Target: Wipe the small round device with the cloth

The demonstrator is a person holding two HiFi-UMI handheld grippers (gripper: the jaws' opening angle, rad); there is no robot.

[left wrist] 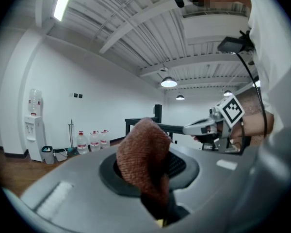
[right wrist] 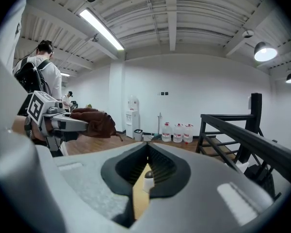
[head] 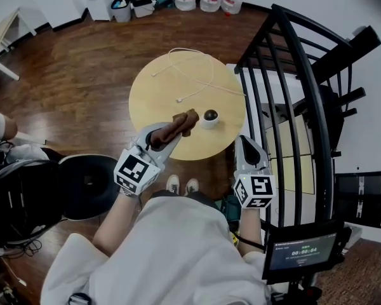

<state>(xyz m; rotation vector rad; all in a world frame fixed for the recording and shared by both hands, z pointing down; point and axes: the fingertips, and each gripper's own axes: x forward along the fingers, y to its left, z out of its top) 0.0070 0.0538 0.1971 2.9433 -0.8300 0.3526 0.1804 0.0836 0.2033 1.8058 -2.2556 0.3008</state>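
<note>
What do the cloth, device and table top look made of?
Cloth: brown knit or terry fabric, matte; looped weave shows.
Device: likely plastic, white base, glossy dark dome.
Table top: pale wood or laminate, smooth, even tone; can't tell which.

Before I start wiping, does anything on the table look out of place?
Nothing spilled or damaged. A loose white cable sprawls across the round table, one plug end lying near the small round device, which stands upright. It could get in the way of wiping.
</note>
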